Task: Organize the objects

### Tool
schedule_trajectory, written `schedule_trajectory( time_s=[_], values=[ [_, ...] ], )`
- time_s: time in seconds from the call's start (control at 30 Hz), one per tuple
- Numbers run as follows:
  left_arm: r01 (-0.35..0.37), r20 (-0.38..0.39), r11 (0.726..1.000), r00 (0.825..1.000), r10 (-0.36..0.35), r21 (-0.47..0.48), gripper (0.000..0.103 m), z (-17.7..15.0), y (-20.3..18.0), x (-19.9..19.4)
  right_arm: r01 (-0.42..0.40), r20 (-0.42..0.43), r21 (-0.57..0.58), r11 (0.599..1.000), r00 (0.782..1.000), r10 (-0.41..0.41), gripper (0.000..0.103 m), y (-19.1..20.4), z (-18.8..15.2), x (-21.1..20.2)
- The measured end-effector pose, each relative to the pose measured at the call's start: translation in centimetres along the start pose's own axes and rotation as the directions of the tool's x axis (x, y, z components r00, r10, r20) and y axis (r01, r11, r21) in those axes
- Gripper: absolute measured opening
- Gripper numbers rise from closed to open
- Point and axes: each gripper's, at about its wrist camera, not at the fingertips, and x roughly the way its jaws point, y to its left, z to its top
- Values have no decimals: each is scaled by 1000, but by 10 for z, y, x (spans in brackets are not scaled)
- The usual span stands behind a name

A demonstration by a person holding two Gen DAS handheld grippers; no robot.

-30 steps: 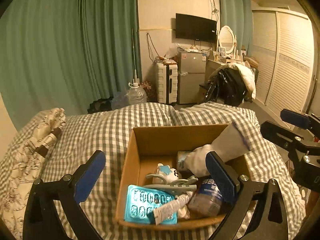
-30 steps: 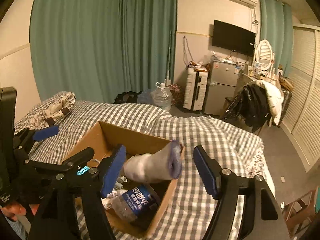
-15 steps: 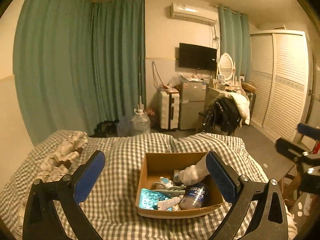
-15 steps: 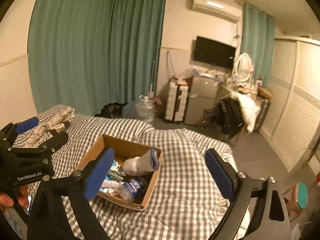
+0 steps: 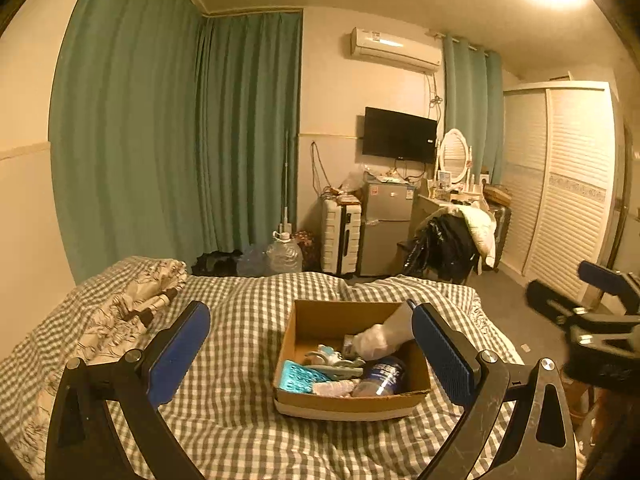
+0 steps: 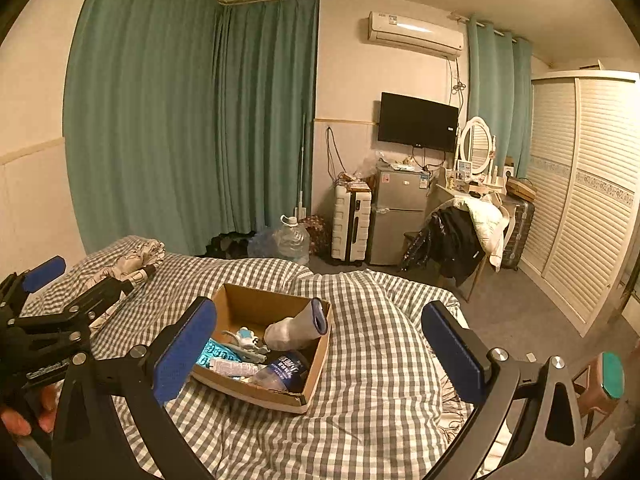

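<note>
A cardboard box [image 5: 316,402] [image 6: 324,356] sits on the checked bed. In it lie a grey-white sock [image 5: 382,338] [image 6: 294,330] propped on the right wall, a water bottle [image 5: 380,376] [image 6: 286,372], a teal blister pack [image 5: 302,376] [image 6: 218,354], a tube [image 6: 234,368] and small items. My left gripper [image 5: 310,356] is open and empty, held back from the box. My right gripper [image 6: 318,352] is open and empty, above and behind the box. The right gripper shows at the right edge of the left wrist view [image 5: 600,320]; the left gripper shows at the left of the right wrist view [image 6: 48,320].
The checked duvet [image 5: 224,360] covers the bed; a floral pillow [image 5: 132,304] lies at the left. Beyond the bed stand a water jug [image 5: 284,256], suitcase [image 5: 340,238], small fridge [image 5: 384,228], a chair with clothes [image 5: 452,244] and a wardrobe [image 5: 560,184]. A stool [image 6: 604,380] stands at the right.
Both grippers have drawn back and up from the box, so it looks smaller and more of the room shows. The sock stays in the box.
</note>
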Motion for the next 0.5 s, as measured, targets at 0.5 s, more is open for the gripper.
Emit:
schedule_trajectory(
  time_s=[0.5],
  values=[
    [-59,-93,998,994,58,-15,103,-93,0,55,14,-82,74,997,997,-8,103,-12,-108,83]
  ],
)
